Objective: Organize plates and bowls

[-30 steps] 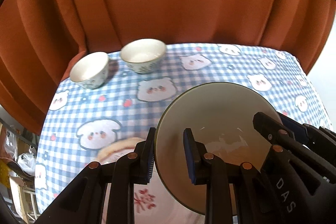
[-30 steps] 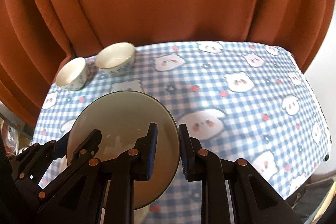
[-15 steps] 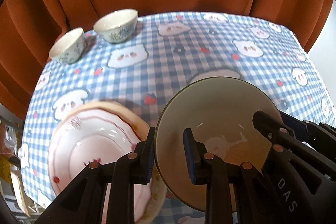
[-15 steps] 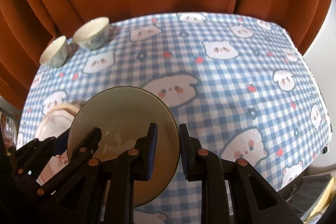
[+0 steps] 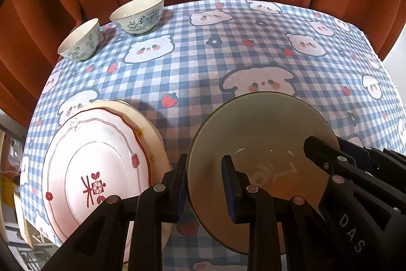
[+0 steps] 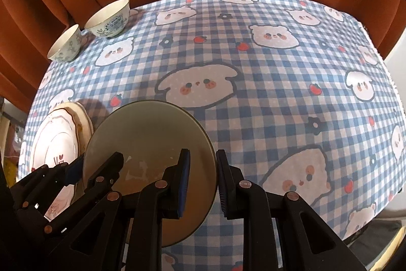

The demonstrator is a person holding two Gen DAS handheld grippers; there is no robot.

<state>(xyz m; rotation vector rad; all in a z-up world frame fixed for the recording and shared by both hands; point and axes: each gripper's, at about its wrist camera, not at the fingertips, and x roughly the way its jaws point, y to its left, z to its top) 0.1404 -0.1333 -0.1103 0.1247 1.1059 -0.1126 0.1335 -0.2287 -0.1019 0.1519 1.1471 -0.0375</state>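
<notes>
We hold the olive plate (image 5: 256, 123) with both devices: left hand-held gripper (image 5: 204, 184) and right hand-held gripper (image 6: 201, 180) each clamped on its rim. Two plates (image 5: 96, 164) lie stacked near-left on the worktop (image 5: 203, 62); two bowls (image 5: 138, 14) far-left remain unstacked.

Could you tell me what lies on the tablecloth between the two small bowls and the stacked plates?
Nothing: between the small bowls and the stacked plates only bare checked tablecloth shows, clearest in the left wrist view.
</notes>
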